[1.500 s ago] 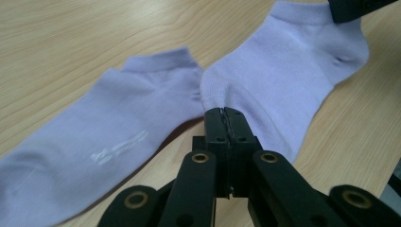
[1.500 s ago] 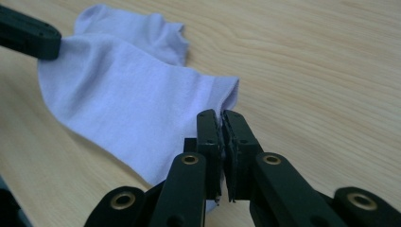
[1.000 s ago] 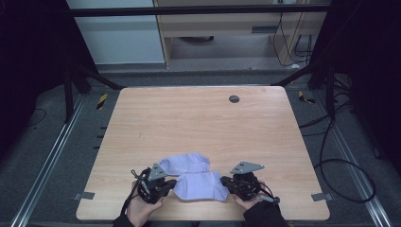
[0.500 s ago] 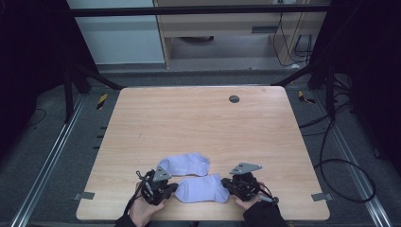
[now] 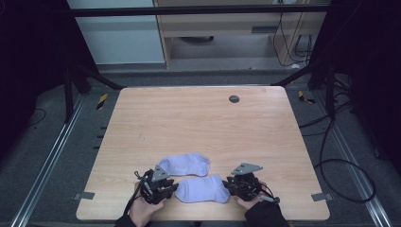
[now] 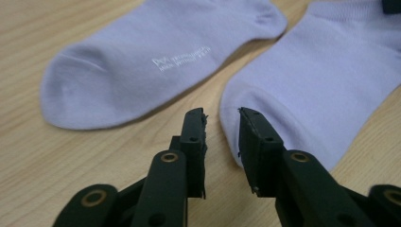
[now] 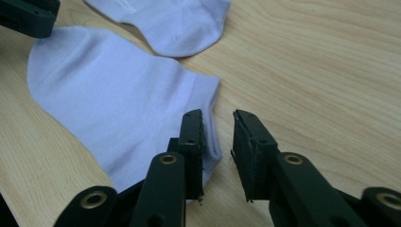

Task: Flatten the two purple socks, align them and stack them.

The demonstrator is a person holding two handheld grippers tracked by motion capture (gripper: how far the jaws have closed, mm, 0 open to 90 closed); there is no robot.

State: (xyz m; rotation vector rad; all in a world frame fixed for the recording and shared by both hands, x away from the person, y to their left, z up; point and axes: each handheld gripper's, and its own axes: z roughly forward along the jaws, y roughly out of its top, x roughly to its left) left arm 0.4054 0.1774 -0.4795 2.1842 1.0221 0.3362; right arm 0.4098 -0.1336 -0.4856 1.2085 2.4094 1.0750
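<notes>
Lavender near sock (image 5: 202, 188) is flanked by left gripper (image 5: 163, 187) and right gripper (image 5: 238, 183), both released; 2nd sock (image 5: 185, 164) lies beyond it.

My left gripper (image 5: 160, 185) is black, with a grey 3-cornered plate on top and a thin black cable trailing off its near left side. My right gripper (image 5: 243, 182) matches it, plate included. Up close, each has 2 flat black jaws with rough-edged pads, small screws and brass-ringed pivot holes. Both sleeves are dark.
</notes>
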